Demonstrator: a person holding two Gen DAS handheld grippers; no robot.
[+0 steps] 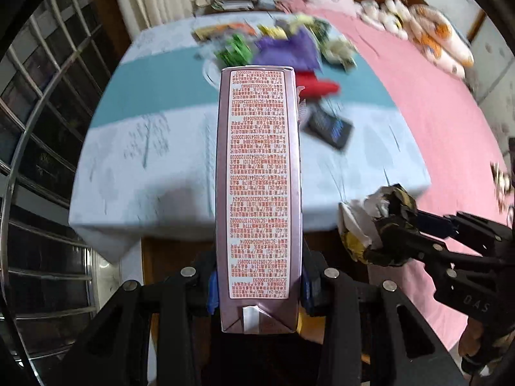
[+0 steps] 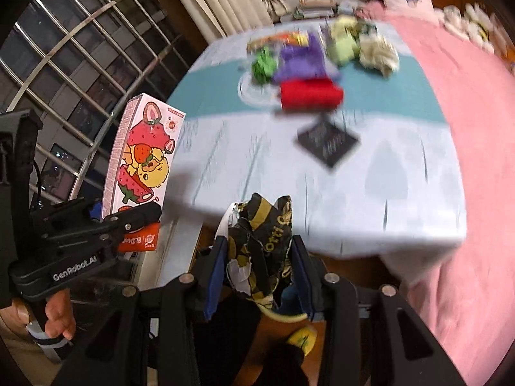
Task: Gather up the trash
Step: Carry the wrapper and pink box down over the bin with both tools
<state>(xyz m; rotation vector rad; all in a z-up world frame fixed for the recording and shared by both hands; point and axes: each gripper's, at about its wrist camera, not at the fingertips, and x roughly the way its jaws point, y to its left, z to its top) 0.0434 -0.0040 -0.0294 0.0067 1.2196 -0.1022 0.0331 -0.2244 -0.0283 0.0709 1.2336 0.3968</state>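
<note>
My left gripper (image 1: pixel 257 286) is shut on a tall pink strawberry carton (image 1: pixel 259 193), held upright in front of the table; it also shows in the right wrist view (image 2: pixel 138 160). My right gripper (image 2: pixel 257 270) is shut on a crumpled black and gold wrapper (image 2: pixel 260 244), which also shows at the lower right of the left wrist view (image 1: pixel 383 218). More trash lies on the blue cloth: a red packet (image 2: pixel 310 96), a purple wrapper (image 2: pixel 299 61), a green wrapper (image 2: pixel 264 64), a black packet (image 2: pixel 326 141) and pale crumpled wrappers (image 2: pixel 378 53).
The table (image 2: pixel 354 193) has a light blue cloth with a teal band. A pink bed (image 2: pixel 466 128) with pillows runs along the right. A barred window (image 2: pixel 80 48) and curtain stand at the left. A yellow object (image 2: pixel 302 339) lies on the floor below.
</note>
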